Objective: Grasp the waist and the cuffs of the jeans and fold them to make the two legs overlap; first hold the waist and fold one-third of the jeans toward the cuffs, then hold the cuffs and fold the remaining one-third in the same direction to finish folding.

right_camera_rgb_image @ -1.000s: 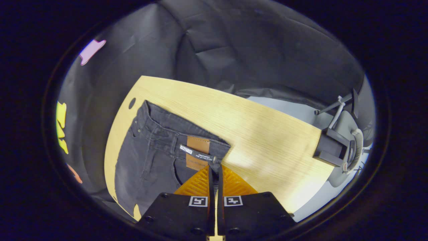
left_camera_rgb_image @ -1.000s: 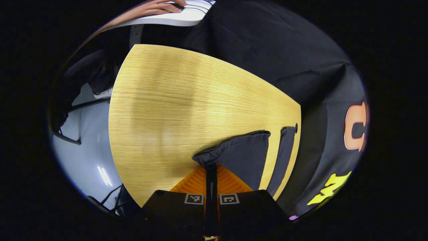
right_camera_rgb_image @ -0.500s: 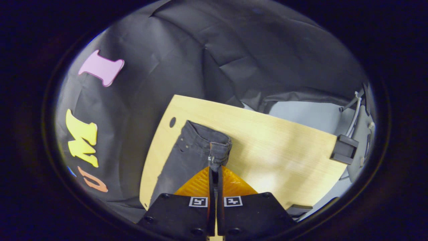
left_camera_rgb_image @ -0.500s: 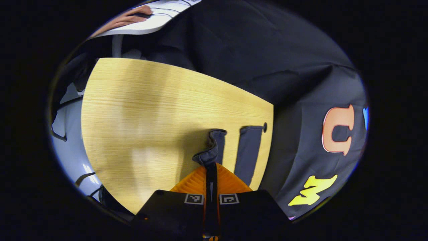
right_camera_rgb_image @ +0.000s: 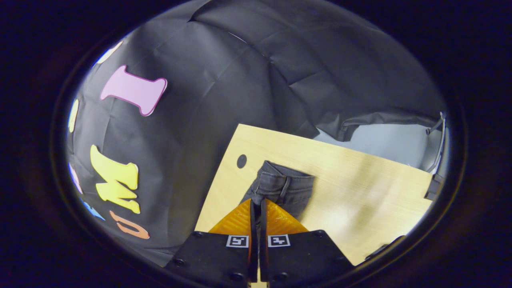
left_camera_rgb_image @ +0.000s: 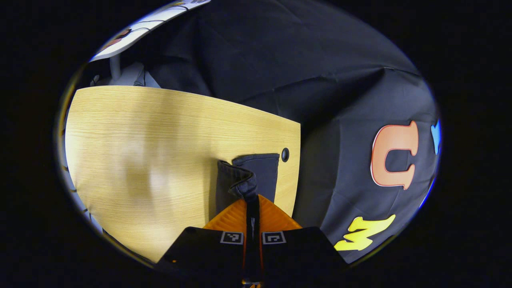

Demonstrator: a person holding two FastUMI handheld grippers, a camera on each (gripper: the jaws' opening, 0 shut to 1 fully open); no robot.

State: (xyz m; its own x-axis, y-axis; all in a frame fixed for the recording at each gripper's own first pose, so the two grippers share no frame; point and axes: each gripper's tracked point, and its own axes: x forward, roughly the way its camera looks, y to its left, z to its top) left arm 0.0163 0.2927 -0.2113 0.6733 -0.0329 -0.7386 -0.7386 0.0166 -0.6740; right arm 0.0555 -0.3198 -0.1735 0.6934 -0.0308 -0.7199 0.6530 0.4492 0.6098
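Dark jeans lie on the wooden table near the edge that has a small round hole. In the left gripper view my left gripper is shut on one cuff, held bunched just over the other cuff, which lies flat beside the hole. In the right gripper view my right gripper is shut on the waistband, which is doubled over on itself by the hole. The legs between waist and cuffs are hidden behind the fingers.
The booth's black cloth hangs right behind the table's holed edge. A white tabletop shows far off at the upper left of the left gripper view. Grey floor and part of a stand lie beyond the table.
Both grippers have carried the near half of the jeans across toward the holed edge. The held cuff now overlaps the other cuff, and the waist has closed from spread open to doubled.
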